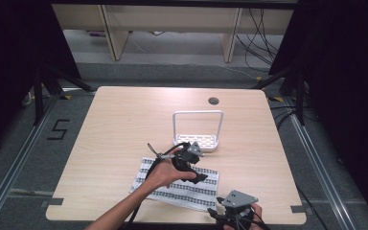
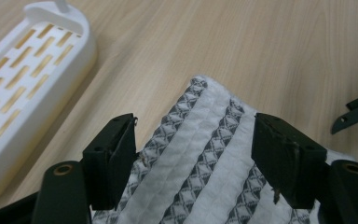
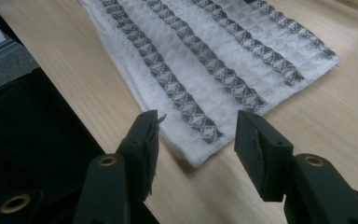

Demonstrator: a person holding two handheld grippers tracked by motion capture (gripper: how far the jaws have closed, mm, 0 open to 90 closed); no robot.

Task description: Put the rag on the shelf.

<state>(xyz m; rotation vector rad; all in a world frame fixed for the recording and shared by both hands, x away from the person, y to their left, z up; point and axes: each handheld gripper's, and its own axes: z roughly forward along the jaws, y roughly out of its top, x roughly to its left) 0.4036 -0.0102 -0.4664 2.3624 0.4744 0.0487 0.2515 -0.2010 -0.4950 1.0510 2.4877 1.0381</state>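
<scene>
A white cloth with grey patterned stripes (image 1: 191,191) lies flat near the table's front edge. My left gripper (image 1: 197,176) hovers low over the cloth's right part, beside the white slotted tray (image 1: 210,143). In the left gripper view the left gripper (image 2: 196,140) is open, its jaws astride a corner of the cloth (image 2: 209,112). My right gripper (image 1: 215,213) is at the front edge, by the cloth's near right corner. In the right gripper view the right gripper (image 3: 198,130) is open, with that corner of the cloth (image 3: 200,135) between its jaws.
The tray has a tall white hoop handle (image 1: 197,113) and lies just behind the cloth; its rim (image 2: 81,42) is left of my left jaws. A round cable hole (image 1: 213,101) is at the table's back. The table's front edge (image 3: 74,112) is close to my right gripper.
</scene>
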